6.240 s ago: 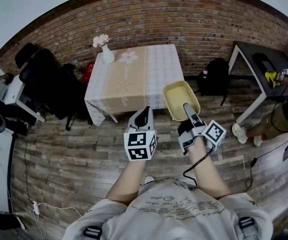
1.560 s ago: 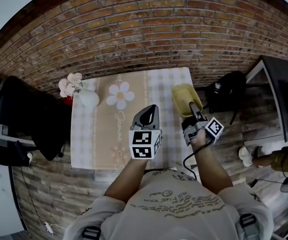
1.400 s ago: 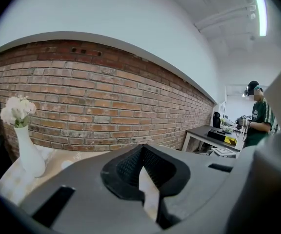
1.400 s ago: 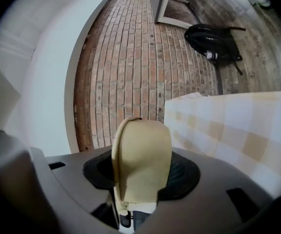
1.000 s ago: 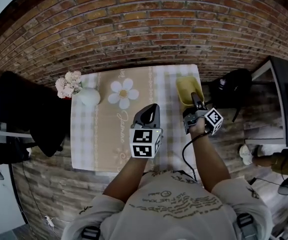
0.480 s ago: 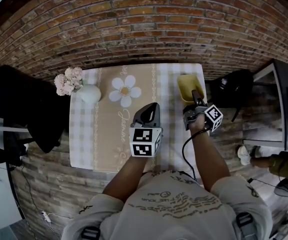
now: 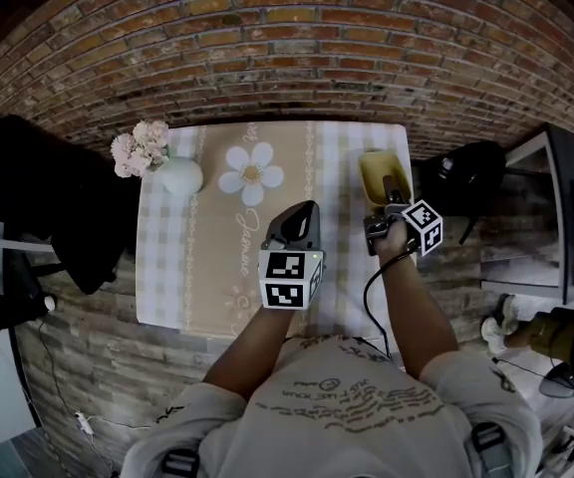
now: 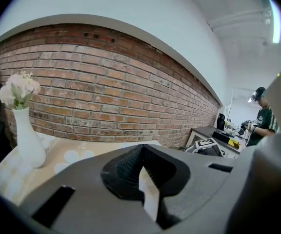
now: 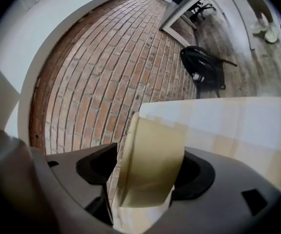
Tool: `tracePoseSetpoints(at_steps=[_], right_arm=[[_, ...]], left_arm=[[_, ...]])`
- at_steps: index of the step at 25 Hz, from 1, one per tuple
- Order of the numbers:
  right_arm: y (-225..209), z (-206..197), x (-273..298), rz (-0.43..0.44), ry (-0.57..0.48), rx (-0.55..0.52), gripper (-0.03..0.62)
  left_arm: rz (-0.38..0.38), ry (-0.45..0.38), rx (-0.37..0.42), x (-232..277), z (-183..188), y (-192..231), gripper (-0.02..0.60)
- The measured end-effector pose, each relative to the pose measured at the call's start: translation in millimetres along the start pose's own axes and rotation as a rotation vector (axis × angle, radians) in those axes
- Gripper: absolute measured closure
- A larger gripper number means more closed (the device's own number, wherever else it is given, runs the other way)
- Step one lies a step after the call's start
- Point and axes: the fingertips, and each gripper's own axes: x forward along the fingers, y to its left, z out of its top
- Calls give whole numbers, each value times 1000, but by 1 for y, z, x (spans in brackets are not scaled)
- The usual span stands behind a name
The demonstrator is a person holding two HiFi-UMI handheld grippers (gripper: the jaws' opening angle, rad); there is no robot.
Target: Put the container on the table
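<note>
Two hand-held grippers are up in the head view, both forearms reaching from the bottom centre of the frame toward the brick wall (image 7: 287, 48) at the top. My left hand-held gripper (image 7: 307, 208) hangs over the middle of the counter (image 7: 182, 267), pointing up the frame and tipped a little downward. Its jaws are pressed together with nothing between them, and its marker cube (image 7: 289, 279) faces the camera. My right forearm runs up from the lower right, wrist straight, with a black cable (image 7: 370, 297) looping beneath it. The right hand-held gripper (image 7: 391, 183) sits at the right-hand strip of the counter, also angled slightly down. Its jaws are opening, and the yellow container (image 7: 377, 167) stands between them. In the right gripper view a gap shows beside the container wall, so the pads are not pinching it. The container lies on the counter near the far right corner, well apart from the white vase (image 7: 180, 175) at upper left.
</note>
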Motion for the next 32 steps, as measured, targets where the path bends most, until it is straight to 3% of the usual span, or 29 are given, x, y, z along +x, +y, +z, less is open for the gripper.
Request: tracePoseSetpoints(at_steps=[5, 8, 12, 18, 23, 24, 27, 32], right_arm=[[-20, 5, -10, -116, -23, -66, 242], [-28, 9, -21, -142, -34, -50, 227], [-33, 10, -35, -119, -36, 0, 227], [-44, 8, -63, -106, -11, -17, 227], [-33, -2, -89, 1, 60, -89, 230], [-28, -4, -95, 23, 74, -124, 240], [-17, -4, -111, 46, 81, -196, 444], [19, -2, -136, 112, 64, -340, 525]], left_arm=[[-7, -8, 9, -4, 2, -10, 575], [-15, -10, 16, -8, 3, -17, 575], [-20, -22, 22, -13, 4, -26, 575], [-47, -28, 40, -18, 4, -47, 575], [-64, -39, 58, -22, 9, -66, 575], [-67, -40, 62, -23, 9, -69, 575], [-70, -44, 66, -27, 9, -77, 575], [-73, -59, 83, -35, 12, -90, 575]])
